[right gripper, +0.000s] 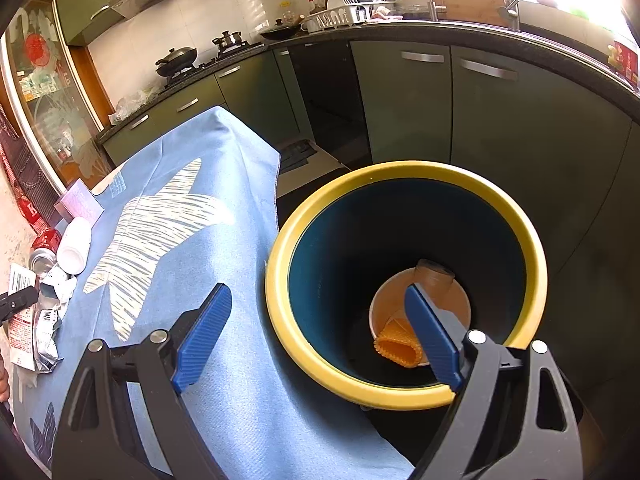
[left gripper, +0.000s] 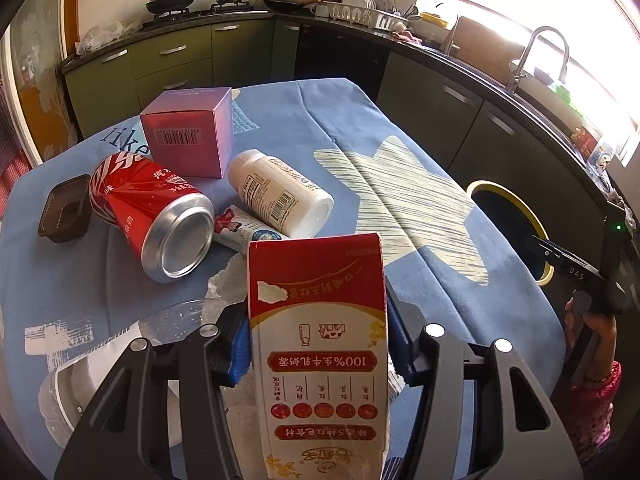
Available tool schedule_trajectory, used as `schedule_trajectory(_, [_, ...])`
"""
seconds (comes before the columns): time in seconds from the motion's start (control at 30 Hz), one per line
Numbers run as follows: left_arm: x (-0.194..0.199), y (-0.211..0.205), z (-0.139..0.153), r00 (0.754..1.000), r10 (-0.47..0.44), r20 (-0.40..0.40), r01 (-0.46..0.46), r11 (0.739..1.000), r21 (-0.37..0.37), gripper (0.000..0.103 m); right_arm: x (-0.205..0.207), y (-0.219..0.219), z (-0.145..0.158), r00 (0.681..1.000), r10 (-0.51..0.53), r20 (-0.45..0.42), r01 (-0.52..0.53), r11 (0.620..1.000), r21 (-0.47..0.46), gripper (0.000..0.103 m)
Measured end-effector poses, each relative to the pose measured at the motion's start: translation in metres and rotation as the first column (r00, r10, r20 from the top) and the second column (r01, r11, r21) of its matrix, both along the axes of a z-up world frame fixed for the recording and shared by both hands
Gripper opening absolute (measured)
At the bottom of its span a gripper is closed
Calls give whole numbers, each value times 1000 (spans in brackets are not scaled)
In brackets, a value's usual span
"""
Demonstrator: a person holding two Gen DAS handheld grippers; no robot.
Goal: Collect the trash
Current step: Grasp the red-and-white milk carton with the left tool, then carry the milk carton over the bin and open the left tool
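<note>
My left gripper (left gripper: 316,314) is shut on a red and white milk carton (left gripper: 320,364); its blue pads press both sides of the carton, which stands upright between them over the table. Beyond it on the blue tablecloth (left gripper: 420,148) lie a red soda can (left gripper: 152,216), a white pill bottle (left gripper: 280,192), a pink-purple box (left gripper: 192,132), a brown plastic tray (left gripper: 66,208) and a crumpled wrapper (left gripper: 248,232). My right gripper (right gripper: 317,291) stands open with nothing between its fingers, above the near rim of a yellow-rimmed dark bin (right gripper: 280,280) beside the table.
The bin holds a paper cup (right gripper: 436,280) and orange foam netting (right gripper: 396,346). A clear plastic cup (left gripper: 172,320) lies beside the left fingers. Green kitchen cabinets (right gripper: 400,100) and a counter with a sink (left gripper: 536,56) surround the table. A hand (left gripper: 592,328) holds the other gripper at the table's right edge.
</note>
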State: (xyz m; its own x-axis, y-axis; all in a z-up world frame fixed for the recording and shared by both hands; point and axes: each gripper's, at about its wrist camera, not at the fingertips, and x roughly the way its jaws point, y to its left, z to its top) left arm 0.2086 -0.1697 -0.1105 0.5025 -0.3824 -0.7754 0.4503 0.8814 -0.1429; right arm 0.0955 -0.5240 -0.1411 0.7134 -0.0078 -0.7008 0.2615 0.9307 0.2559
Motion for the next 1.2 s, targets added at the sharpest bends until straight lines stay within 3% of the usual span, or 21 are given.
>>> schedule_trajectory(0.33, [-19,-6,31,996,-22,84,21,1000,9,52,0,-1,0,1000,6,9,-6,1000,11,83])
schedule_trajectory(0.7, [-49,-41,84,972,-132,195,127,991,40,52,-19,-16,5,998,-26,62,23,999,48,83])
schedule_trajectory(0.93, [-50,-103,96,947,-251,198,246,968,50,52,-49,-49,9,985,-132,107,125,990,65,83])
schedule_trajectory(1.2, [-40,-220,89,885,-444,140,444,896,33,52,-87,-98,1,958,-267,104,258,961,98,84])
